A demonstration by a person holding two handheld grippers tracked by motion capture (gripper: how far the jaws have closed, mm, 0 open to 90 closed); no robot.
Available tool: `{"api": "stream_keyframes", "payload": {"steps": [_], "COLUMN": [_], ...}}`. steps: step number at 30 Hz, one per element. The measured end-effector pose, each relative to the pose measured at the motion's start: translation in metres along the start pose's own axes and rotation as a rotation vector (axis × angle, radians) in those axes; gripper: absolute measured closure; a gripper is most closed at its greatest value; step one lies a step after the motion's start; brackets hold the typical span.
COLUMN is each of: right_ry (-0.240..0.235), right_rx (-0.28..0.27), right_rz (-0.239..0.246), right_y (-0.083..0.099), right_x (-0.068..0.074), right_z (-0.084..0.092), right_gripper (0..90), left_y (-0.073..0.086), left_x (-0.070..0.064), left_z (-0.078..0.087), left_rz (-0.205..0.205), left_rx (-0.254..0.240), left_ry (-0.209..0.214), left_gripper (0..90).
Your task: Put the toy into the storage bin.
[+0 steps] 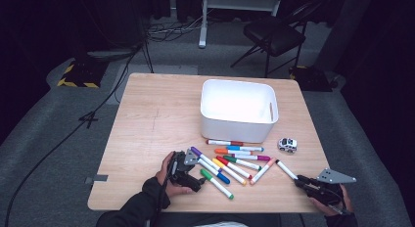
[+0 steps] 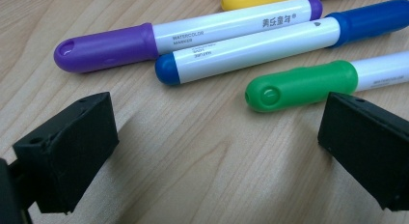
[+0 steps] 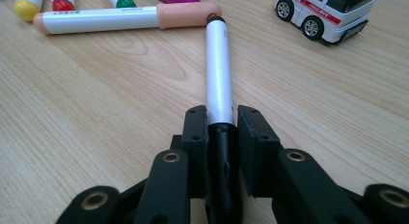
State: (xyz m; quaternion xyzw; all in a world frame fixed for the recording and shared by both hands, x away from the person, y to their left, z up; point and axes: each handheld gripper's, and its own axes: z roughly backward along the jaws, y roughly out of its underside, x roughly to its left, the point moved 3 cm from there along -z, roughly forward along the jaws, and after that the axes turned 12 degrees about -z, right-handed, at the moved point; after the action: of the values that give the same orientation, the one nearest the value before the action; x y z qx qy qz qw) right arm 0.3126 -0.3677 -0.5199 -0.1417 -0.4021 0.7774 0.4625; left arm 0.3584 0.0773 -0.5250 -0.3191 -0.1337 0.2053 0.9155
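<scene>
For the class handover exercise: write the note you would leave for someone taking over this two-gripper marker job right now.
Right gripper: jaws shut on the black marker, which lies on the table; its far end touches the peach-capped marker.
Left gripper: jaws open, nothing between them, just short of the green-capped marker.
White bin: looks empty, behind the pile.
Done: black marker gripped.
Left, probably: lift it into the bin, then the other markers. The toy ambulance stands off to the side.

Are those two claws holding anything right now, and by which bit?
The right claw is shut on the black-capped marker, gripping it at its black cap end. The left claw is open over bare table and holds nothing.
</scene>
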Motion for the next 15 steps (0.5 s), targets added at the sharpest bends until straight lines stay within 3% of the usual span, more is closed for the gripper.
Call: {"api": "stream_keyframes", "payload": {"steps": [15], "right_ry": [-0.041], "right_rx": [-0.071], "right_rz": [0.028], "right_y": [-0.015], "right_x": [0.002], "right_z": [0.012], "right_gripper": [74.9], "left_y": [0.000], "left_x": [-0.001], "left_z": [0.000], "left_rz": [0.006], "left_rx": [0.001], "left_ry": [0.014], "left_gripper": [0.7]}}
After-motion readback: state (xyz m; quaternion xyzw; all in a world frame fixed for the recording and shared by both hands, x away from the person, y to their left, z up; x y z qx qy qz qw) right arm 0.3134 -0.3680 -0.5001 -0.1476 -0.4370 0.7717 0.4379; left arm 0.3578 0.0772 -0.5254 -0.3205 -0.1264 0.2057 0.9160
